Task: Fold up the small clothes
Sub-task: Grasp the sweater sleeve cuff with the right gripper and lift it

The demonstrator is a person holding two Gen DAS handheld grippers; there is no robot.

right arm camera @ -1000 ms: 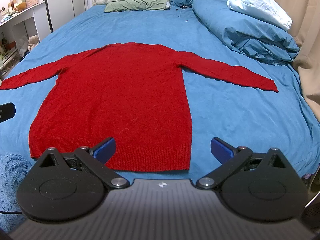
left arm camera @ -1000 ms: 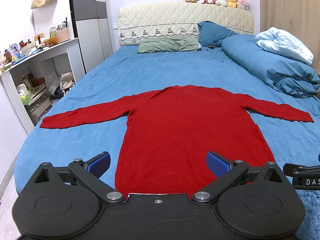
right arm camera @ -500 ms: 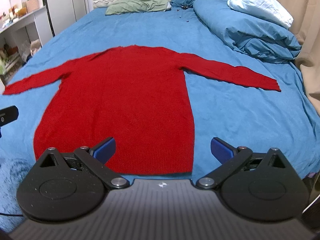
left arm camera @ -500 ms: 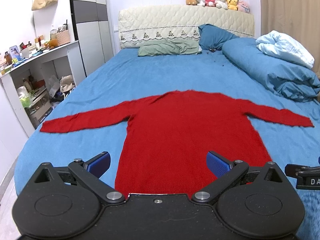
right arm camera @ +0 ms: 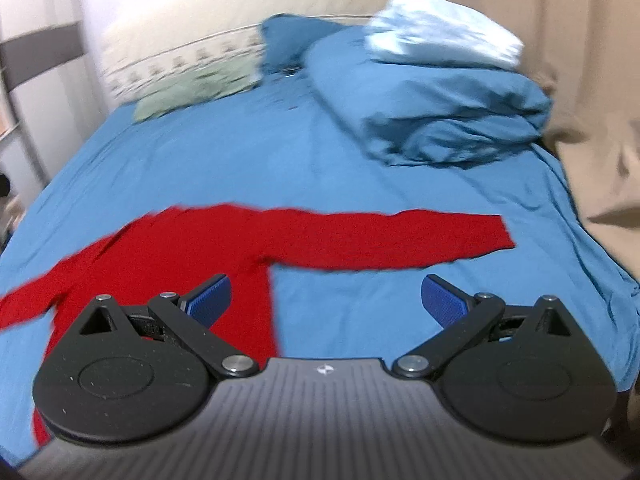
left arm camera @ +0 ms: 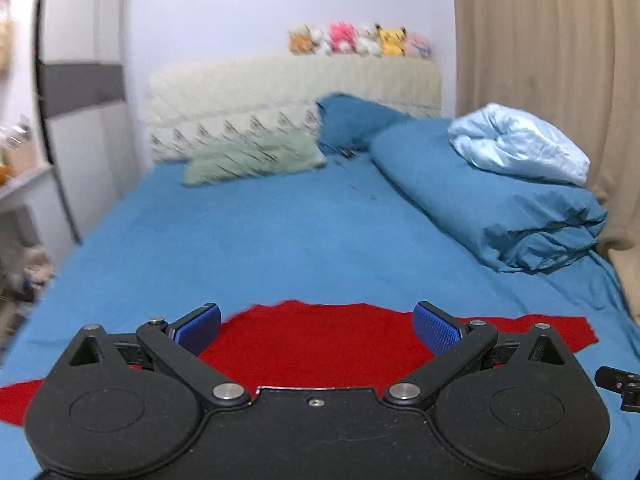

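A red long-sleeved sweater (left arm camera: 320, 340) lies flat on the blue bed sheet (left arm camera: 280, 232), sleeves spread out. My left gripper (left arm camera: 318, 328) is open and empty, above the sweater's upper body; most of the sweater is hidden under it. In the right wrist view the sweater (right arm camera: 168, 256) shows with its right sleeve (right arm camera: 400, 240) stretched out to the right. My right gripper (right arm camera: 326, 298) is open and empty, just in front of the right armpit and sleeve. Both views are blurred.
A rolled blue duvet (left arm camera: 500, 208) with a pale blue blanket (left arm camera: 520, 144) lies along the right side of the bed. A green pillow (left arm camera: 252, 158) and a blue pillow (left arm camera: 352, 120) lie at the headboard. Beige curtain (left arm camera: 560, 60) at right; shelves at left.
Both grippers have moved forward over the sweater, toward its shoulders; the hem has dropped out of view. The right gripper has swung right, toward the right sleeve. Both stay open.
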